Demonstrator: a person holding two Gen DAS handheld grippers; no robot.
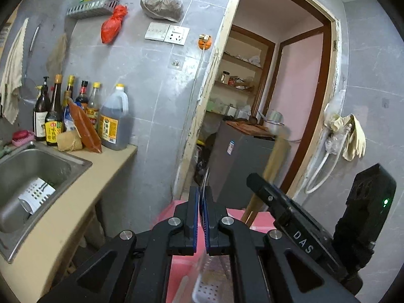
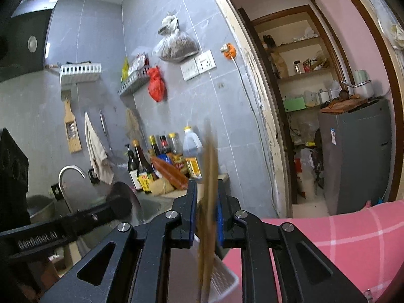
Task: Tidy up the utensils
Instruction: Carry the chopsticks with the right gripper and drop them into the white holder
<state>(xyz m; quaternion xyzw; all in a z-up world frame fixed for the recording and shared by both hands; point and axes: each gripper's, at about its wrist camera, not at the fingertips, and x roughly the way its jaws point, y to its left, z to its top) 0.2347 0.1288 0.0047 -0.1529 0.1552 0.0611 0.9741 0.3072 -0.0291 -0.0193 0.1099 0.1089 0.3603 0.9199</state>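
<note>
In the left wrist view my left gripper is shut on a thin metal utensil seen edge-on, its tip sticking out past the fingertips. Below the jaws stands a white perforated utensil holder on a pink checked cloth. In the right wrist view my right gripper holds its pads slightly apart with a bundle of wooden chopsticks upright between them. The chopsticks are blurred while the fingers are sharp, and their lower ends reach into the white holder.
A steel sink with a white perforated piece inside lies to the left, with sauce bottles and an oil jug behind it. A faucet rises over the sink. A doorway and a grey fridge are on the right.
</note>
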